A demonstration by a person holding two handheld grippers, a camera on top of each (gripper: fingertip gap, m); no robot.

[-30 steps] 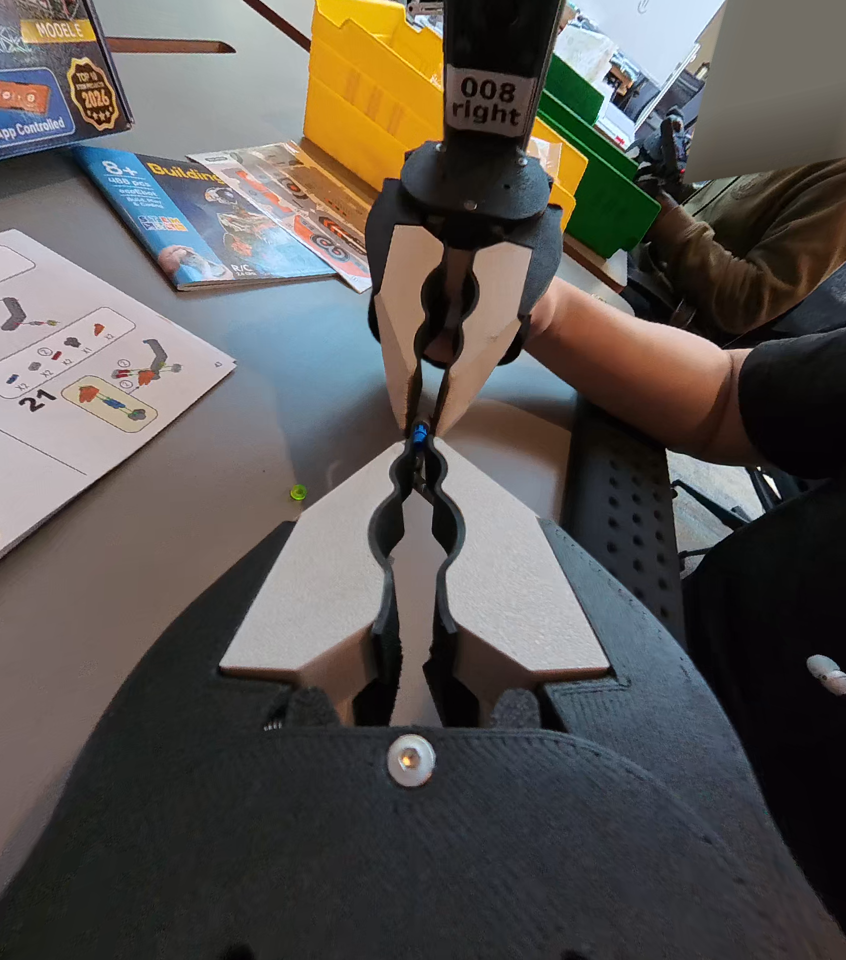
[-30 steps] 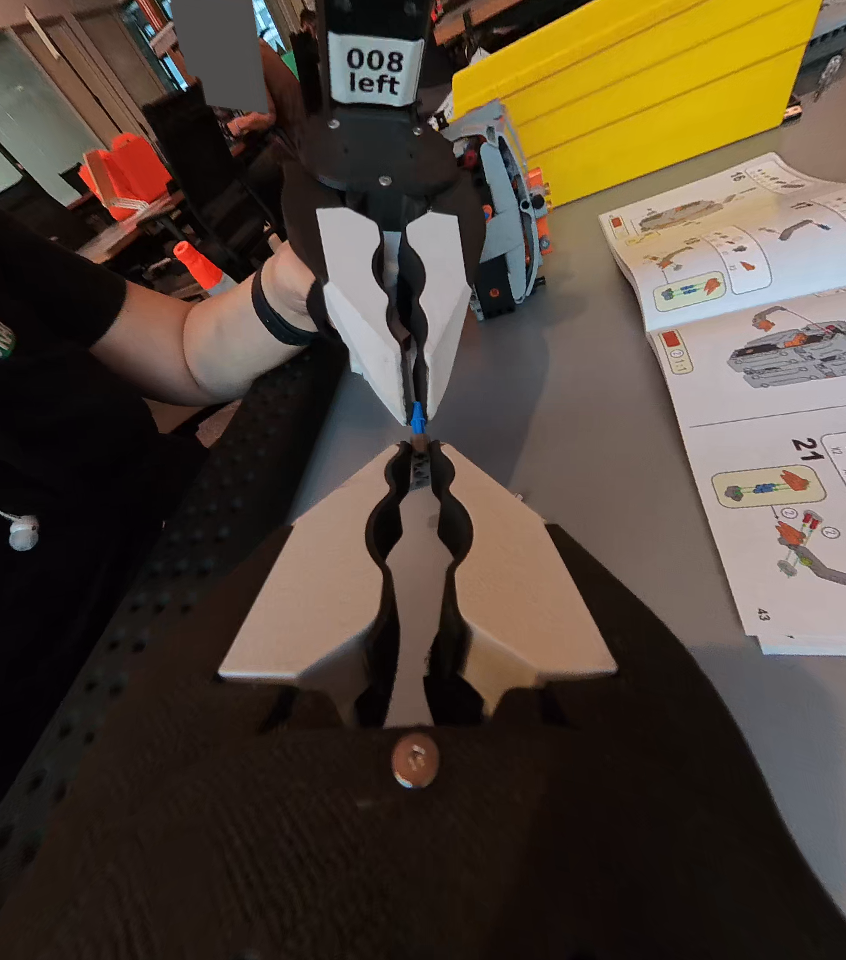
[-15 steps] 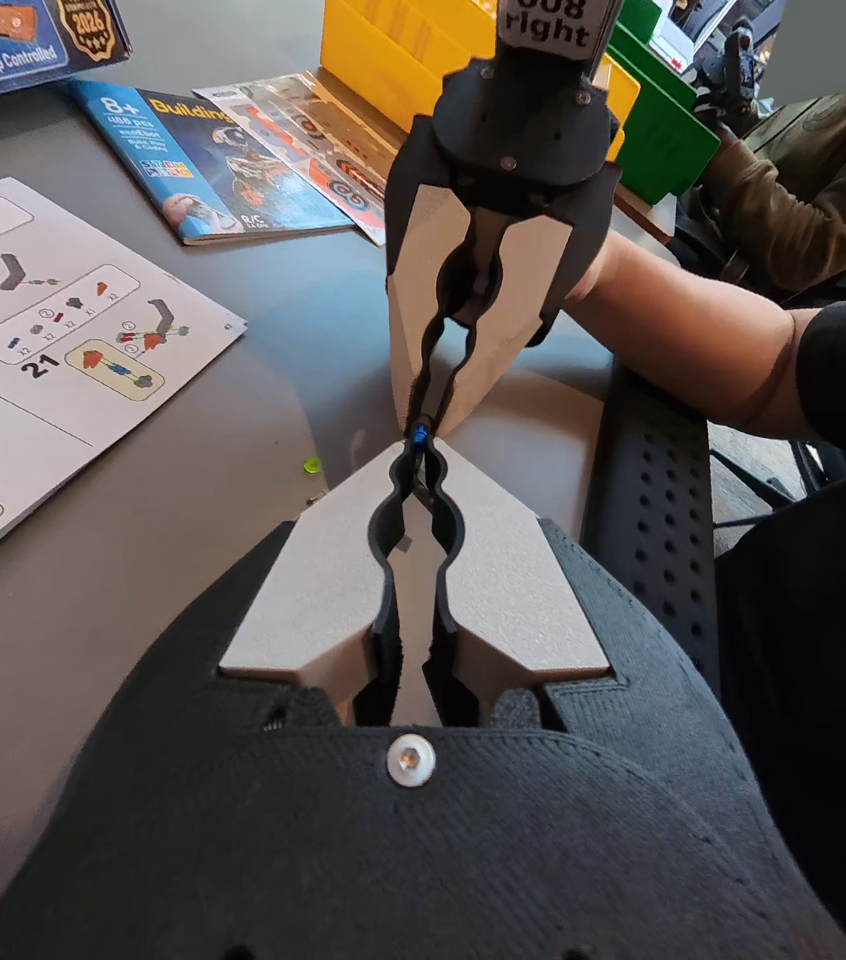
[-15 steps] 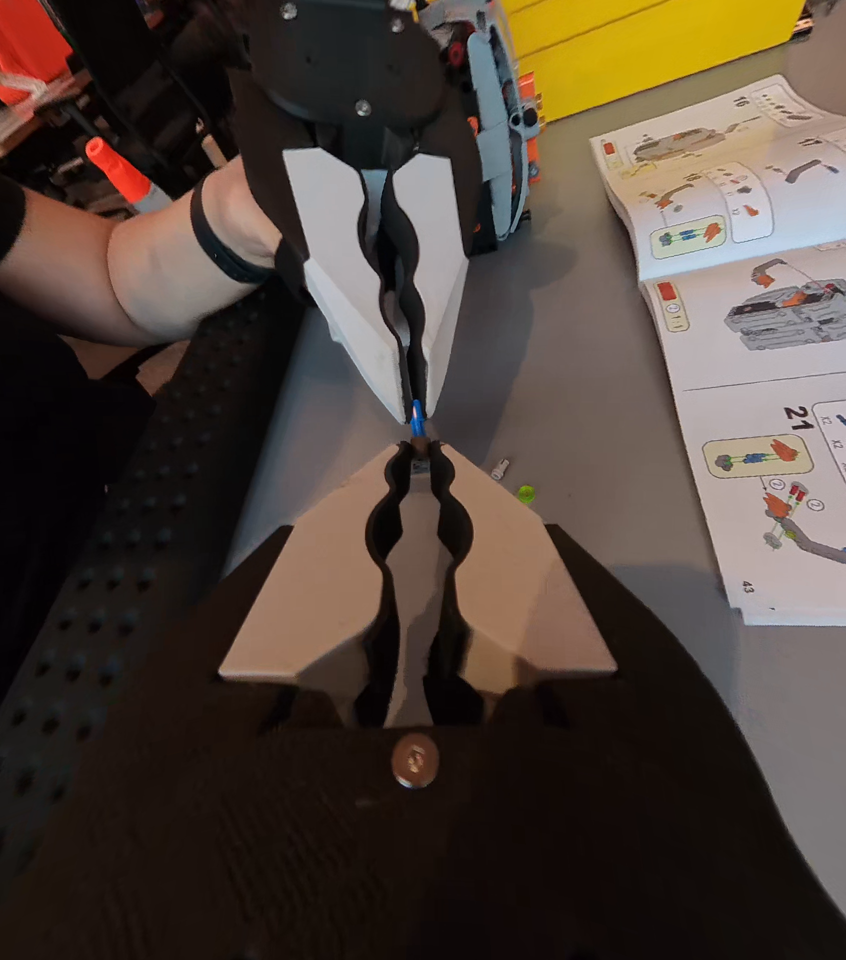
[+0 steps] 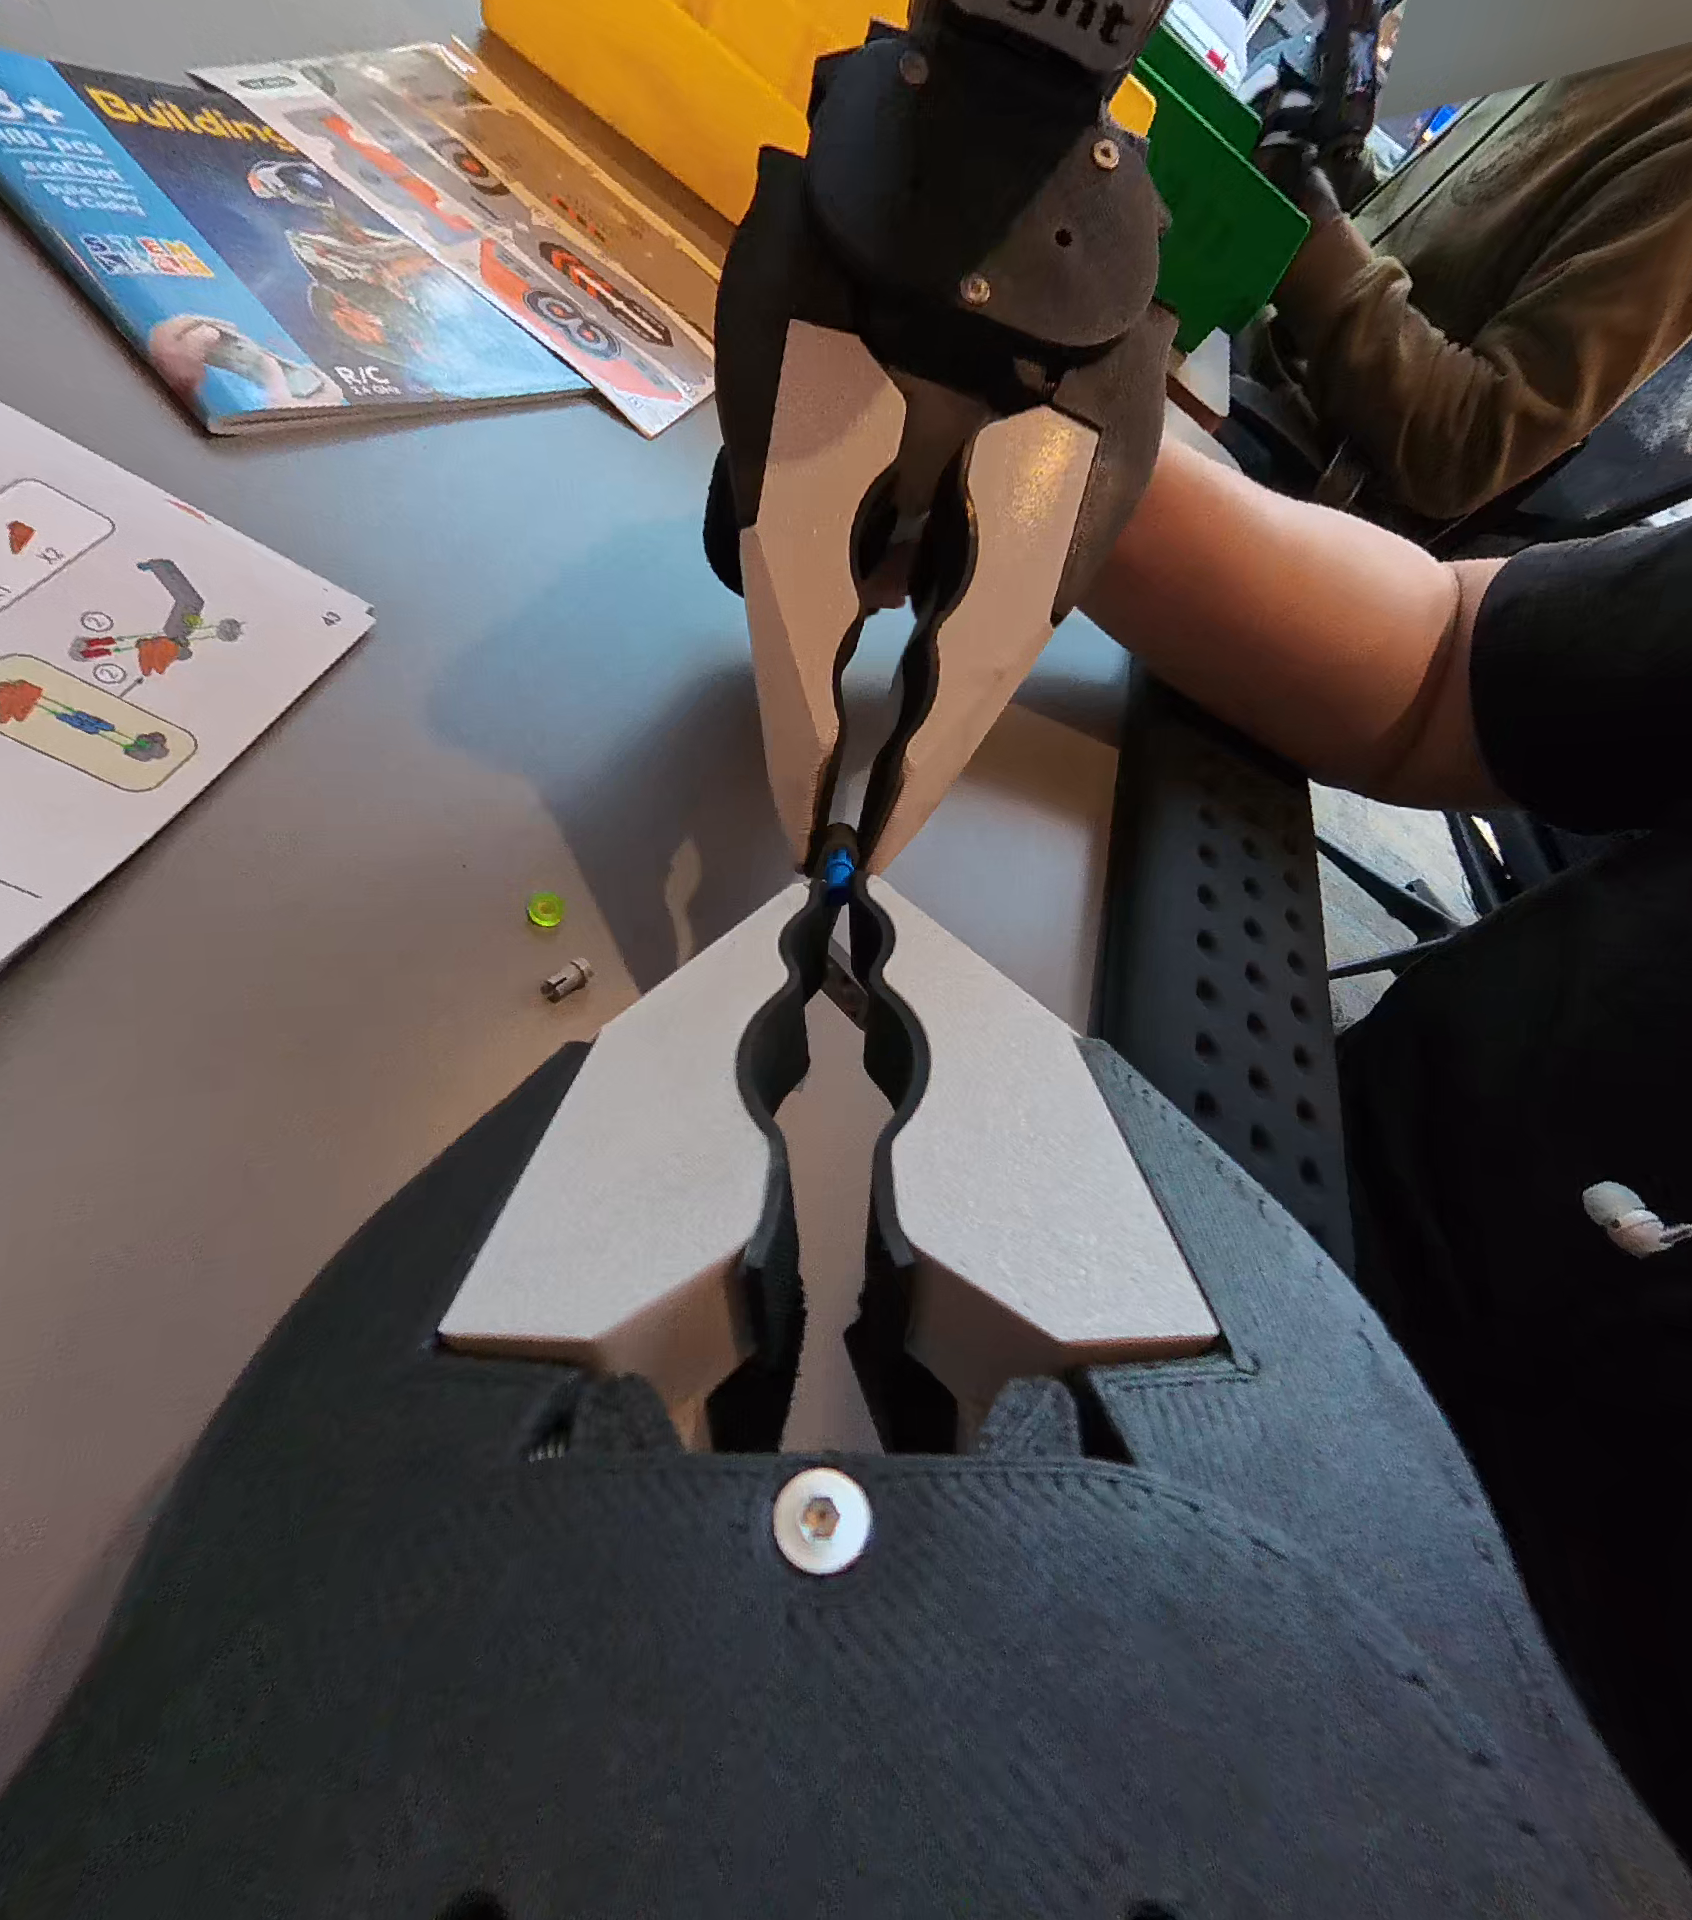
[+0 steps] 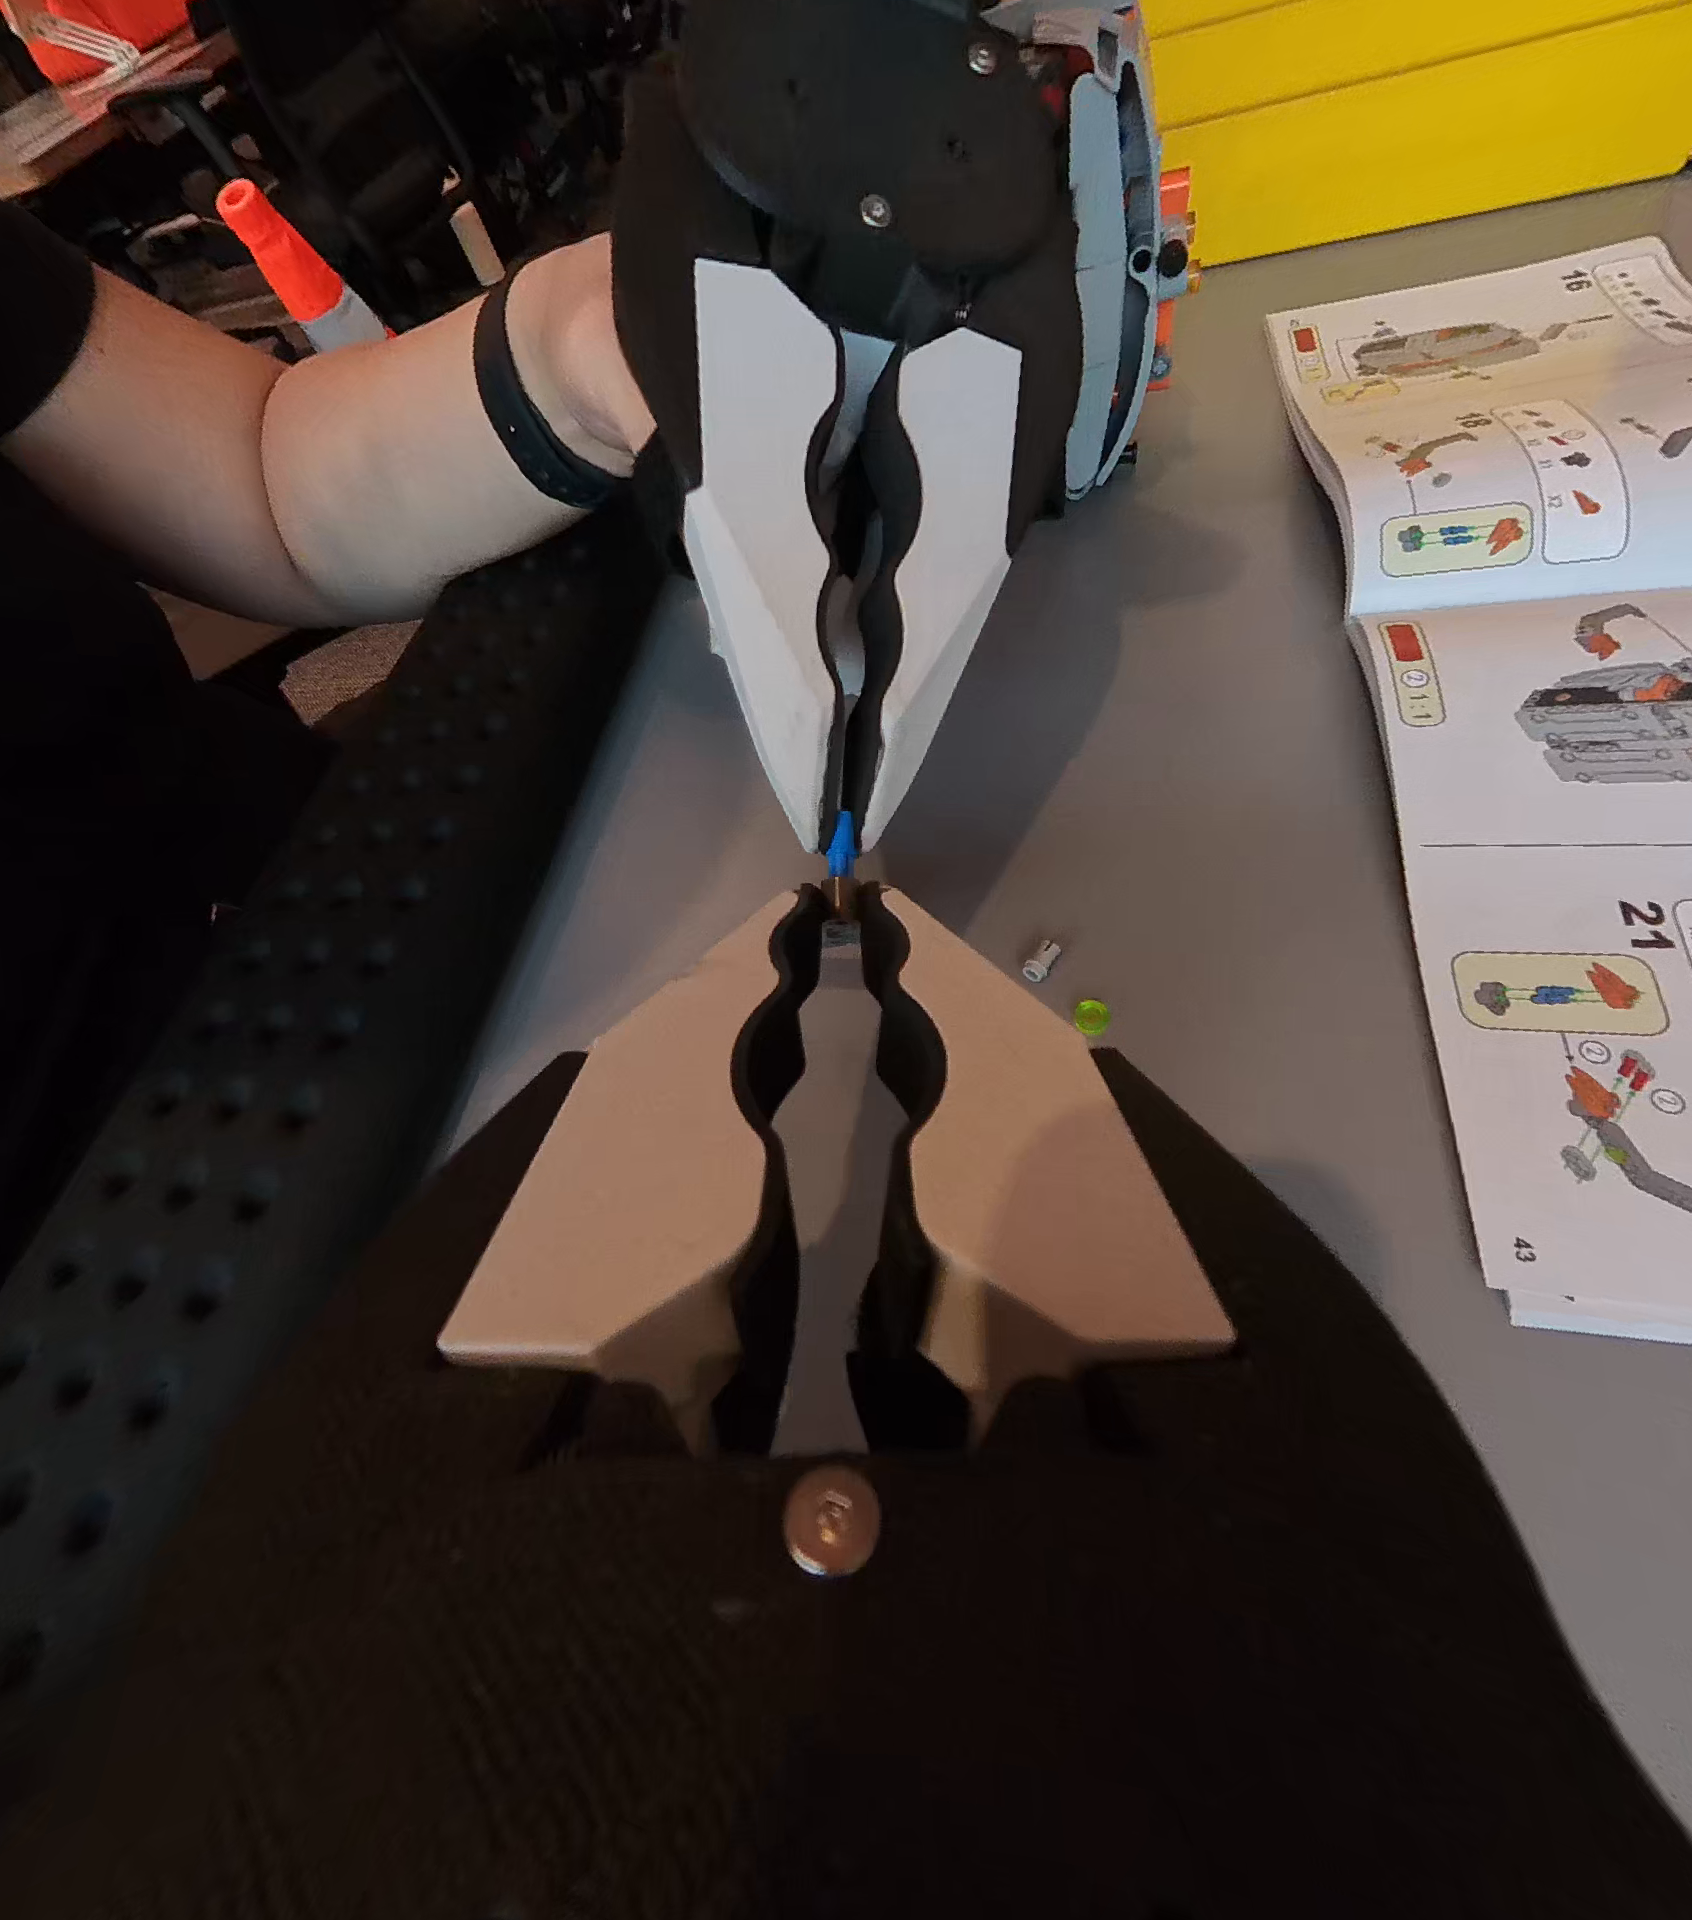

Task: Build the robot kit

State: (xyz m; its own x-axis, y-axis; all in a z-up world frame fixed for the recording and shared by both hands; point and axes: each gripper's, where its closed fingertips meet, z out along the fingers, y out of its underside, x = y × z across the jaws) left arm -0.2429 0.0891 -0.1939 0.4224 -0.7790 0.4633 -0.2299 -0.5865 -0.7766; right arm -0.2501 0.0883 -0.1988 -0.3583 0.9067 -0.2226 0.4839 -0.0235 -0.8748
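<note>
Left wrist view looks over a grey table (image 5: pixel 385 1091) with a black perforated rail (image 5: pixel 1226 935) along its near edge. At the far side stand a yellow bin (image 5: pixel 676 94) and a green bin (image 5: pixel 1221 223), and an olive sleeve (image 5: pixel 1548 270) of a second person shows beyond them. An open instruction booklet (image 6: pixel 1600 810) lies flat, its pages printed with step numbers, part counts and coloured assembly drawings. Farther back lie a blue booklet (image 5: pixel 229 260) with an age mark and a title on its cover, and a printed sticker sheet (image 5: pixel 551 281) partly under it. In the right wrist view a partly built grey model (image 6: pixel 1112 270) stands behind the other claw.

The right gripper (image 5: pixel 837 844) bears a white label with black writing at its top and comes down from above. The left gripper (image 5: pixel 829 902) points up from below, so the two meet tip to tip above the table. A bare forearm with a black wristband (image 6: pixel 530 416) holds the left one.

The left gripper's jaws are pinched together on a small blue pin (image 6: pixel 840 836), which sticks out past the tips. The right gripper's jaws are clamped on a small dark part (image 6: pixel 837 920). The pin's free end meets this part; whether it sits inside cannot be told.

On the table just beside the tips lie a small grey pin (image 5: pixel 567 979) and a lime-green round stud (image 5: pixel 544 910), near each other but apart.
</note>
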